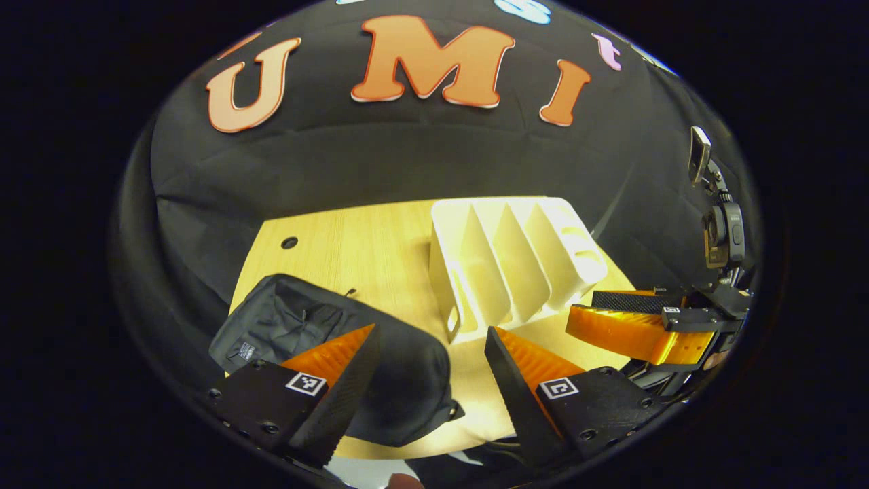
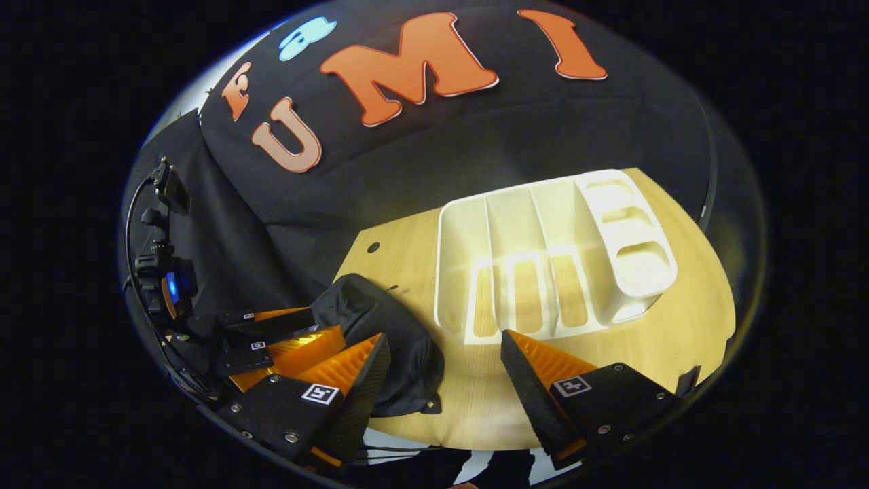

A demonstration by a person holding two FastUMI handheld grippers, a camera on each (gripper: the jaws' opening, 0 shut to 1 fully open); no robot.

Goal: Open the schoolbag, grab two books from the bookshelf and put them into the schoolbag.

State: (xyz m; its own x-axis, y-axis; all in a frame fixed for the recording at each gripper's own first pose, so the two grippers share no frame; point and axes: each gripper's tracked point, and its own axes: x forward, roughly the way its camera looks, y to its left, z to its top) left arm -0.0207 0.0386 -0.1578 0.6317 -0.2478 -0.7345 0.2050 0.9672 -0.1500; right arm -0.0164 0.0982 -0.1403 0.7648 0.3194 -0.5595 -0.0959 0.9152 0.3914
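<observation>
Your left gripper (image 1: 431,336) hangs over the near table edge with its jaws wide apart and holding nothing. The black schoolbag (image 1: 400,367) lies flat just beyond, at its 11 o'clock. Your right gripper (image 2: 445,343) is likewise spread and holding nothing. At its 12 o'clock the white bookshelf (image 2: 550,251) stands on the wooden table (image 2: 686,326), its slots bare, close beside the bag.
</observation>
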